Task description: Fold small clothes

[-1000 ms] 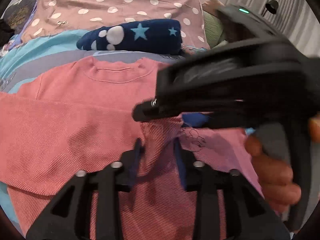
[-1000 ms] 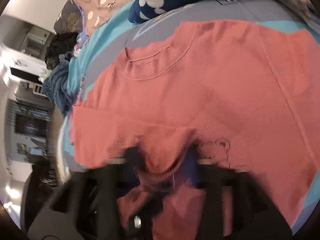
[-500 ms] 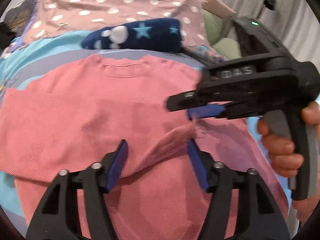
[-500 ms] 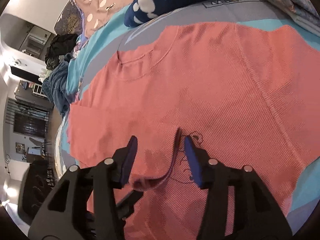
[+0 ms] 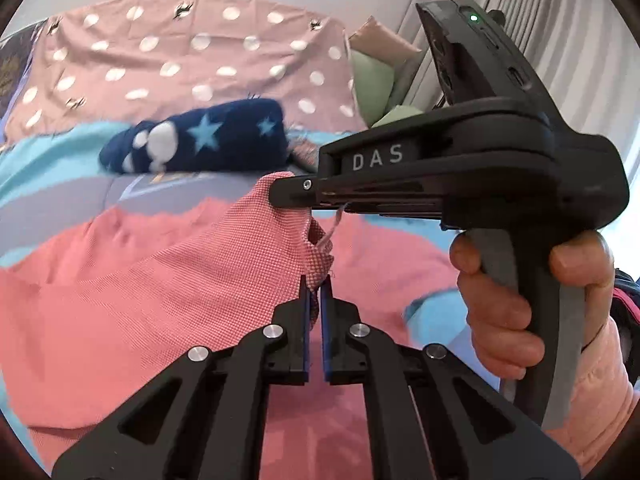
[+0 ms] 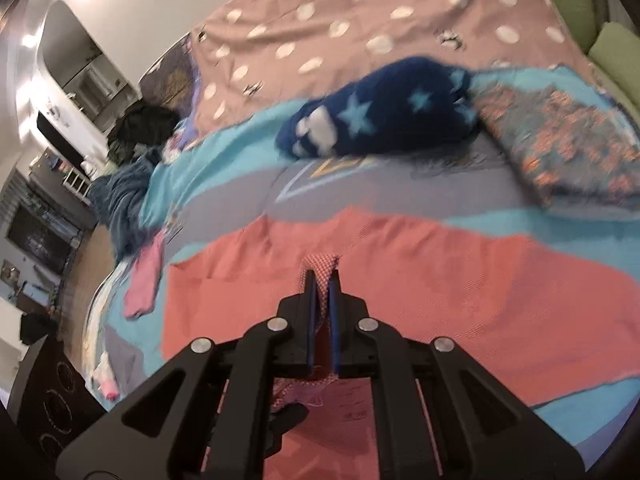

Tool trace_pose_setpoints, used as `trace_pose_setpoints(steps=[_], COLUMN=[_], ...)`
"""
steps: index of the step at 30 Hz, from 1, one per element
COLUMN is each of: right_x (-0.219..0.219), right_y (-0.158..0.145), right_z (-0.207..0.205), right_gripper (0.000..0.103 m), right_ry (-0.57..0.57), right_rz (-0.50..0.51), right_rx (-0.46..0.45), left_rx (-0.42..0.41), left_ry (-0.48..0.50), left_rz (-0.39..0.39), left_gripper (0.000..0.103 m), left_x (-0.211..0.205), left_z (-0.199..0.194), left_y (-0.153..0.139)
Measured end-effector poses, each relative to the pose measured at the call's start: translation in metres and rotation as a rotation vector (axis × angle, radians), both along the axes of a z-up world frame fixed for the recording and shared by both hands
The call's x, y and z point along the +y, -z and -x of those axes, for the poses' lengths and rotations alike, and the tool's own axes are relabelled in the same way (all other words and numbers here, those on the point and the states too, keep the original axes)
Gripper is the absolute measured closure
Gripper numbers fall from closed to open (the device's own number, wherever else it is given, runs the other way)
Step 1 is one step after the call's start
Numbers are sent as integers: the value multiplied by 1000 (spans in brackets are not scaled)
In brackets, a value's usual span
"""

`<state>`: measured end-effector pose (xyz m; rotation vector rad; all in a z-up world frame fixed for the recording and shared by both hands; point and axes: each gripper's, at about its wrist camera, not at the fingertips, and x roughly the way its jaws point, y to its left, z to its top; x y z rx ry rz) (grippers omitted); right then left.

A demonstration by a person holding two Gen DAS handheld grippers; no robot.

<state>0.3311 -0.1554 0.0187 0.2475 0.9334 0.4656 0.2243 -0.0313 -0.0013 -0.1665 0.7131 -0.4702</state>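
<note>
A salmon-pink knit shirt point(image 5: 132, 292) lies spread on the bed; it also shows in the right wrist view point(image 6: 460, 288). My left gripper point(image 5: 316, 284) is shut on a raised fold of its hem. My right gripper point(image 6: 322, 278) is shut on the same lifted edge, and in the left wrist view it point(image 5: 288, 194) sits just above and behind the left one, held by a hand point(image 5: 520, 292). The pinched cloth stands lifted off the rest of the shirt.
A navy star-patterned bundle point(image 6: 380, 114) lies behind the shirt on the blue and grey bedspread point(image 6: 240, 148). A pink dotted cover point(image 5: 192, 64) and a floral pillow point(image 6: 560, 140) are further back. A small pink garment point(image 6: 146, 280) lies at the bed's left edge.
Both grippers were open over the shirt half a second ago. They have closed on the hem and lifted it up toward the collar end.
</note>
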Motion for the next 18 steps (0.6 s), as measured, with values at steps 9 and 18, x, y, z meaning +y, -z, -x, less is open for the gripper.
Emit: trace_pose_setpoints(steps=[9,18], right_x=[-57,-51], right_y=[64,71], right_z=[-6,42], right_gripper=[73,69], right_ry=[166,13], right_rz=[144,118], right_rx=[66,38], left_rx=[81,35], left_ry=[-29,-479], left_rz=[-41,-237], left_gripper=[46,25], left_x=[-13,161], left_z=[6,76], left_y=[32,35])
